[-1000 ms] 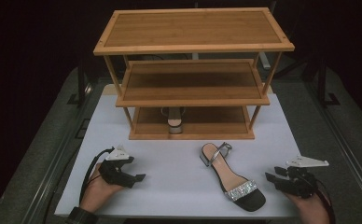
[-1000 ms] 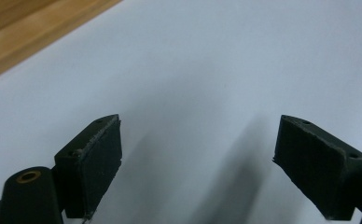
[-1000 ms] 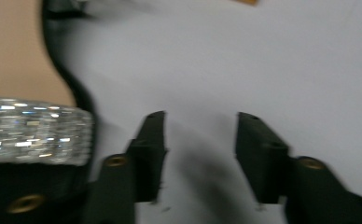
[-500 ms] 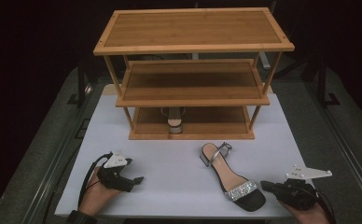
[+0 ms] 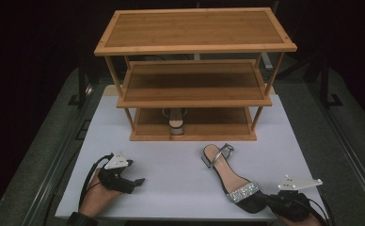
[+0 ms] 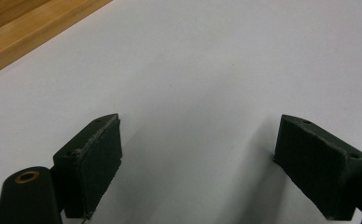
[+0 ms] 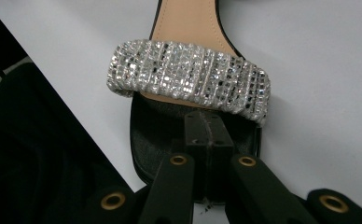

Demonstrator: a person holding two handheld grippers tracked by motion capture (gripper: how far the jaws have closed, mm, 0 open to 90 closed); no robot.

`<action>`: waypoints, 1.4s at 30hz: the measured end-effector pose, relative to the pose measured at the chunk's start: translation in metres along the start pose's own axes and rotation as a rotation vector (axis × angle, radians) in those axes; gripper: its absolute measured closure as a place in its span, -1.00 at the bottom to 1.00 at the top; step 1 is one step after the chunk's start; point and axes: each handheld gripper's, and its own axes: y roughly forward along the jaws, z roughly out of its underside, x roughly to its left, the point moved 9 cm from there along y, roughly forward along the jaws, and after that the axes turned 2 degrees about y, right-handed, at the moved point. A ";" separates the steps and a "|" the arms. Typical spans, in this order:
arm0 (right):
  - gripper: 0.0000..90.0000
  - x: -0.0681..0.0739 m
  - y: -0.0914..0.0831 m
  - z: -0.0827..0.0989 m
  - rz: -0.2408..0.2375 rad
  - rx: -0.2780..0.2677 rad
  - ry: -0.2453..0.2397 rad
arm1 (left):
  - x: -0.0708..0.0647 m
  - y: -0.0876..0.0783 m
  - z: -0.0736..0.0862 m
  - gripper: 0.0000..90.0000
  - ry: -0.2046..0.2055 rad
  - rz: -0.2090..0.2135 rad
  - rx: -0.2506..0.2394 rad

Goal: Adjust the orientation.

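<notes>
Near the desk's front right corner, right tongs (image 7: 206, 126) sit pressed together over the toe of a black suede sandal with a glittery rhinestone strap (image 5: 232, 181); left tongs (image 6: 212, 163) spread wide over smooth white desk (image 5: 171, 188).

Lab recording bench, white table (image 5: 180, 188), black surround, bamboo rack (image 5: 194, 75)

Right gripper (image 5: 271, 201) slid in to the sandal (image 5: 232, 181) toe, jaws closed together

Second sandal (image 5: 173, 122) half-hidden under shelf (image 5: 194, 96)
</notes>
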 end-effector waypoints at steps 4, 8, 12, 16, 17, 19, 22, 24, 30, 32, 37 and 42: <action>1.00 -0.004 0.002 -0.003 0.019 0.003 0.000 | 0.000 0.000 0.000 -0.69 -0.002 0.000 0.000; 1.00 -0.010 0.003 -0.006 0.020 0.000 0.006 | 0.000 0.000 0.000 -0.69 -0.002 0.001 0.000; 1.00 -0.019 0.004 -0.010 0.045 0.002 0.008 | 0.000 0.000 0.000 -0.69 0.000 0.001 0.000; 1.00 -0.033 0.005 -0.016 0.072 0.005 0.013 | 0.000 0.000 0.000 -0.69 0.000 0.001 0.000; 1.00 -0.037 0.005 -0.019 0.077 0.005 0.016 | 0.000 0.000 0.000 -0.69 0.000 0.001 0.000; 1.00 -0.045 0.007 -0.024 0.095 0.003 0.010 | 0.000 0.000 0.000 -0.69 0.000 0.001 0.001; 1.00 -0.057 0.011 -0.031 0.109 0.001 0.009 | 0.000 0.000 0.000 -0.69 -0.001 0.001 0.001; 1.00 -0.065 0.015 -0.039 0.118 0.000 0.007 | 0.000 0.000 0.000 -0.69 -0.002 0.002 0.001; 1.00 -0.084 0.028 -0.058 0.142 0.003 0.006 | 0.000 0.000 0.000 -0.69 -0.002 0.003 0.002; 1.00 -0.091 0.034 -0.066 0.144 0.000 0.005 | 0.001 0.000 0.000 -0.69 -0.002 0.002 0.002; 1.00 -0.103 0.048 -0.084 0.173 -0.002 -0.015 | 0.001 0.000 0.000 -0.70 -0.002 0.004 0.002; 1.00 -0.111 0.062 -0.100 0.186 -0.008 -0.028 | 0.001 0.000 0.000 -0.70 -0.003 0.004 0.002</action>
